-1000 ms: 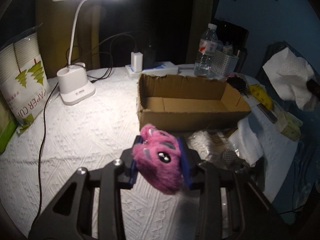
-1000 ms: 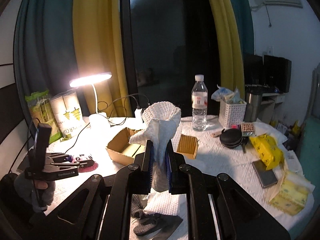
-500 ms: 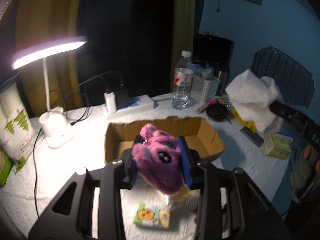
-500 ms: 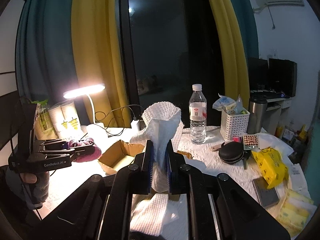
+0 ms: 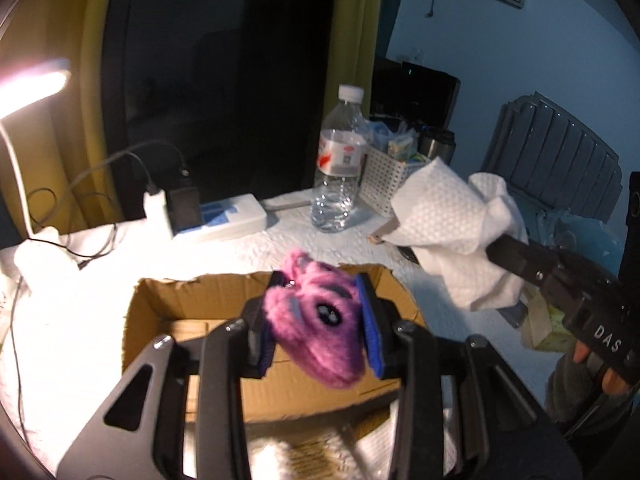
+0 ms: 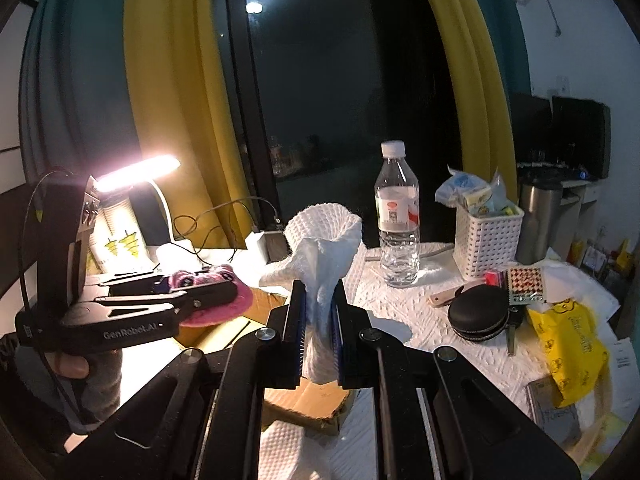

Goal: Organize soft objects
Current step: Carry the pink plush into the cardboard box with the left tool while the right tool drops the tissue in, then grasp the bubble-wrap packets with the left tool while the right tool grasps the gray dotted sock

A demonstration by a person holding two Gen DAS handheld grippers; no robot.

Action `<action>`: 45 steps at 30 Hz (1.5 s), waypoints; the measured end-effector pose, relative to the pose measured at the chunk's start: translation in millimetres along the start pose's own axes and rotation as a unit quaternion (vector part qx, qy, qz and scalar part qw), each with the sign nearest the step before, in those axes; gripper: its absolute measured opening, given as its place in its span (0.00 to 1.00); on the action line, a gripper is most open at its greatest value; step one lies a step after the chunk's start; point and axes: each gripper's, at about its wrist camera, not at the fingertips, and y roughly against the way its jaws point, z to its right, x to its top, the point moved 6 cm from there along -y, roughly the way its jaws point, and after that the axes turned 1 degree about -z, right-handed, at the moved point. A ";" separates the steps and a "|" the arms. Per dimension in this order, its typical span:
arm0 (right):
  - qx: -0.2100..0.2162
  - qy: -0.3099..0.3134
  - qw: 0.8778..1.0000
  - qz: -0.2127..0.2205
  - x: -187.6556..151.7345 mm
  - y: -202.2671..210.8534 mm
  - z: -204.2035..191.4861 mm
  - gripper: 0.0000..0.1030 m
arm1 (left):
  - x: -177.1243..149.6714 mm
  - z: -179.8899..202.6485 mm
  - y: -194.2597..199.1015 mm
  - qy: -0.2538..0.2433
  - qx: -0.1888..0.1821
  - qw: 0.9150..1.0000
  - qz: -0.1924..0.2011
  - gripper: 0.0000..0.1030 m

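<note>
My left gripper (image 5: 320, 322) is shut on a fuzzy pink plush toy (image 5: 320, 332) and holds it in the air above the open cardboard box (image 5: 160, 312). The toy also shows in the right wrist view (image 6: 212, 292), over the box (image 6: 304, 400). My right gripper (image 6: 319, 328) is shut on a white waffle-textured cloth (image 6: 324, 248), held upright above the box's right end. In the left wrist view the cloth (image 5: 444, 220) hangs to the right of the box.
A water bottle (image 6: 397, 216), white basket (image 6: 488, 236), steel cup (image 6: 538, 224), black round case (image 6: 480, 316) and yellow bag (image 6: 572, 344) stand on the white tablecloth at the right. A lit desk lamp (image 6: 136, 172), power strip (image 5: 228, 220) and cables are at the back left.
Both grippers have moved toward each other over the box. The left gripper rose and went forward with the plush toy; the right gripper carried the cloth nearer the box.
</note>
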 end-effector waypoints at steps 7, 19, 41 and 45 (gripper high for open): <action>0.013 -0.016 0.999 -0.031 -11.4 -32.1 11.8 0.12 | -9.3 -1.6 -35.4 0.014 -0.007 0.999 -0.033 0.35; 0.014 -0.023 0.996 -0.088 -34.8 -58.5 6.4 0.53 | -23.2 -8.5 -29.9 0.023 -0.002 0.999 -0.049 0.66; -0.037 -0.028 0.995 -0.089 -59.8 4.1 -24.8 0.54 | -58.9 -9.6 34.7 0.022 -0.025 0.999 -0.034 0.68; -0.040 -0.033 0.994 -0.100 -72.7 5.7 -27.3 0.54 | -71.5 -12.0 38.1 0.025 -0.025 0.999 -0.040 0.72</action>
